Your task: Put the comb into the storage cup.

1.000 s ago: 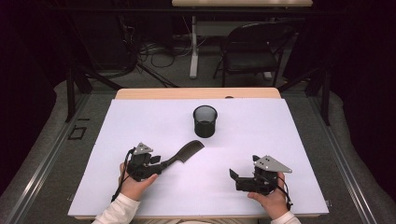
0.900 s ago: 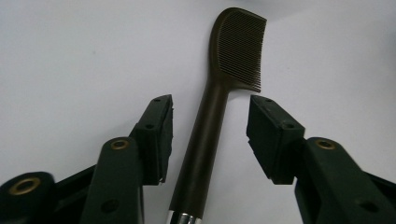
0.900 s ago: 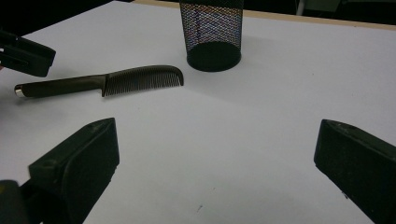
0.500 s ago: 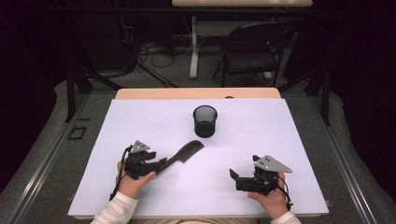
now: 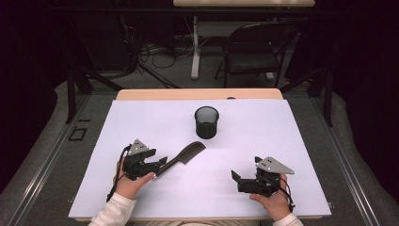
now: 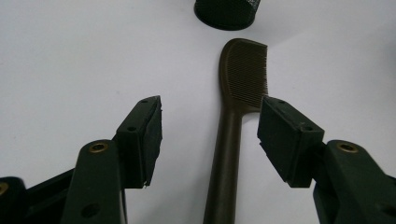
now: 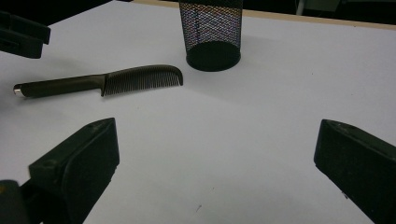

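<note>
Black jaws of my left gripper (image 6: 209,140) stand spread and have just been opening; the comb (image 6: 236,116) lies flat on the white table (image 5: 282,141) between them, untouched. My right gripper (image 7: 215,172) is spread wide and empty. Beyond the comb stands a mesh cup (image 5: 206,122).

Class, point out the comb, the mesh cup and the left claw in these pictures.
comb (image 6: 245,70), left gripper view, on its toothed head.
mesh cup (image 5: 206,123), high view, on its outer wall.
left claw (image 6: 210,135), left gripper view, midway between its open tips.
</note>
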`<move>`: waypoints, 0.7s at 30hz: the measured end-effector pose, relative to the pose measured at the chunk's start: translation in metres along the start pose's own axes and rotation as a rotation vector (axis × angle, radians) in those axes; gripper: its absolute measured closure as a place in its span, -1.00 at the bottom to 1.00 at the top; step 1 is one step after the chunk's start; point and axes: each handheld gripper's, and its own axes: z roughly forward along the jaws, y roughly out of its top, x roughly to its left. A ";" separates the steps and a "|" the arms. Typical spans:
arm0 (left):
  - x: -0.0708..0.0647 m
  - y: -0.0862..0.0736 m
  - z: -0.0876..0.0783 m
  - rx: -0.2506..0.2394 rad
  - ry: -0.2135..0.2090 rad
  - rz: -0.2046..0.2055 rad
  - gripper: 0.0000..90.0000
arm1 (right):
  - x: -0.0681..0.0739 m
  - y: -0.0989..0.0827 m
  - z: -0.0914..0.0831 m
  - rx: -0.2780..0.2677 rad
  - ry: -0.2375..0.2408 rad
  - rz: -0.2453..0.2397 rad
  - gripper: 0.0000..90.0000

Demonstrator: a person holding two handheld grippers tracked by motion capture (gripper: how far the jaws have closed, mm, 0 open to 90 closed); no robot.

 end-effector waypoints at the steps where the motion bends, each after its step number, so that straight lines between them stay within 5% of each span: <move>1: 0.000 0.000 0.000 0.000 0.000 0.000 -0.11 | 0.000 0.000 0.000 0.000 0.000 0.000 -1.00; 2: 0.002 0.000 0.002 0.007 -0.045 0.001 -0.13 | 0.000 0.000 0.000 0.002 0.000 0.000 -1.00; 5: 0.002 -0.002 0.004 0.014 -0.070 0.014 -0.18 | 0.000 0.000 0.000 0.000 0.001 0.003 -1.00; 13: -0.005 -0.001 0.005 -0.003 -0.075 0.098 -0.40 | 0.000 0.000 0.000 0.002 0.000 -0.001 -1.00; 21: -0.004 -0.002 0.011 0.033 -0.066 0.087 -0.56 | 0.000 0.000 0.000 0.003 0.005 0.002 -1.00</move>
